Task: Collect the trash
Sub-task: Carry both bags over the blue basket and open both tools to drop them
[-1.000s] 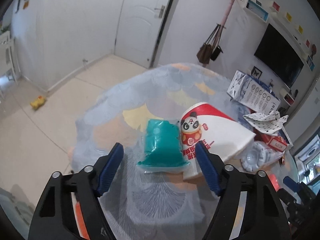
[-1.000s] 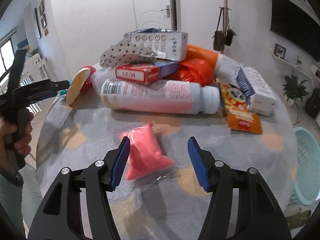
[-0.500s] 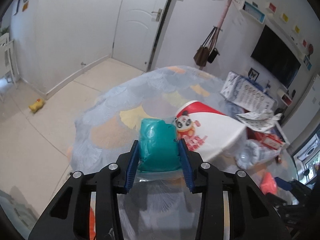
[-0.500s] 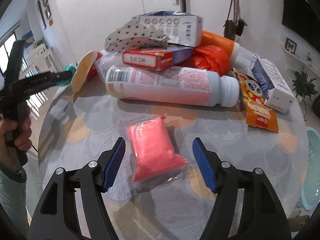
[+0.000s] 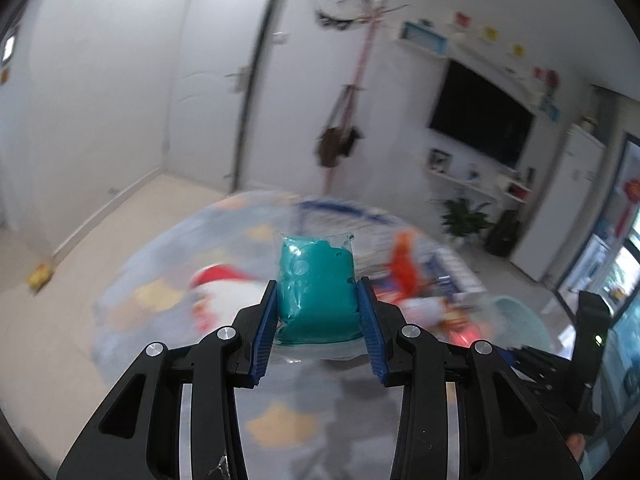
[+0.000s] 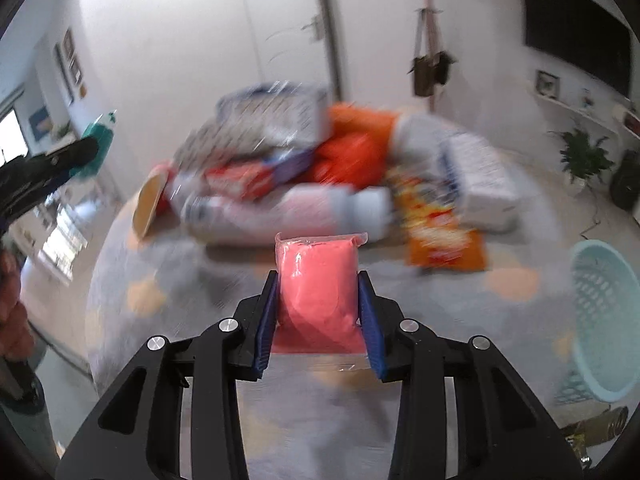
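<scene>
My left gripper (image 5: 317, 292) is shut on a teal sealed pouch (image 5: 315, 280) and holds it lifted above the round table (image 5: 280, 420). It also shows at the left of the right wrist view (image 6: 86, 152), with the teal pouch (image 6: 99, 133). My right gripper (image 6: 318, 284) is shut on a pink sealed pouch (image 6: 316, 276), raised off the table (image 6: 300, 432). A light-blue basket (image 6: 604, 320) stands on the floor to the right of the table. Both views are blurred by motion.
A pile of trash lies across the far side of the table: a large white bottle (image 6: 280, 212), an orange snack bag (image 6: 436, 232), a white carton (image 6: 480, 176), boxes and a red-white paper cup (image 5: 216, 300). A potted plant (image 6: 584, 160) stands by the wall.
My right gripper closed on the pink pouch and lifted it. My left gripper, shut on the teal pouch half a second ago, lifted it and swung to the right.
</scene>
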Motion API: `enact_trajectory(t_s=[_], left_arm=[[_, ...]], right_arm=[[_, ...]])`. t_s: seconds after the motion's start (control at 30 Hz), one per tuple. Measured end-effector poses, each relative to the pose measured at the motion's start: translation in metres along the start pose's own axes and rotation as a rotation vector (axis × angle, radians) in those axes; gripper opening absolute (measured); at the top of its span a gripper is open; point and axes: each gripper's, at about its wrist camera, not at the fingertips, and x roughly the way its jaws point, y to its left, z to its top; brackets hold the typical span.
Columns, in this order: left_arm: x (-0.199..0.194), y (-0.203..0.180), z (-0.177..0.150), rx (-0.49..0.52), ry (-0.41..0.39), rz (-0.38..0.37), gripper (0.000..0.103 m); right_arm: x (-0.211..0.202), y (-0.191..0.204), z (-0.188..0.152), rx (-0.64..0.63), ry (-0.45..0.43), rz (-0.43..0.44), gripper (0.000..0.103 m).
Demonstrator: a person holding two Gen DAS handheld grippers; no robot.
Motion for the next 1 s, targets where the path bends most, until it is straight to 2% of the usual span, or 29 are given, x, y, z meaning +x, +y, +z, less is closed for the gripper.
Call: enact_trajectory(t_s=[0.07,0.13,0.27,0.4,0.5,0.63,0.73,0.9,1.0], left_arm=[[0.003,-0.029,0.007,0.043,-0.014,-0.044,0.037],[0.009,-0.055,0.012,0.076,-0.027,-0.048,0.037],[0.029,-0.115,0.026,0.159,-0.029,-0.107,0.037],[0.053,-0.174,0.032,0.231,-0.02,-0.205,0.037],[0.074,-0.213,0.029,0.266,0.009,-0.274,0.037],[0.107,-0.259,0.014,0.312,0.051,-0.319,0.037],[0.135,-0.288,-0.003,0.345,0.097,-0.348,0.037],[0.193,-0.321,-0.037,0.351,0.245,-0.422,0.037],[0.23,-0.333,-0.059,0.329,0.376,-0.515,0.038]], right_arm=[[-0.016,-0.019,0.007,0.034,-0.046,-0.029,0.035],[-0.031,-0.037,0.014,0.068,-0.081,-0.051,0.035],[-0.066,-0.093,0.023,0.176,-0.142,-0.086,0.035],[-0.101,-0.147,0.024,0.265,-0.214,-0.196,0.035],[-0.118,-0.186,0.019,0.335,-0.236,-0.277,0.035],[-0.125,-0.236,0.004,0.446,-0.21,-0.37,0.035],[-0.119,-0.273,-0.013,0.527,-0.155,-0.44,0.035],[-0.101,-0.326,-0.045,0.645,-0.073,-0.49,0.035],[-0.088,-0.343,-0.064,0.691,-0.023,-0.493,0.035]])
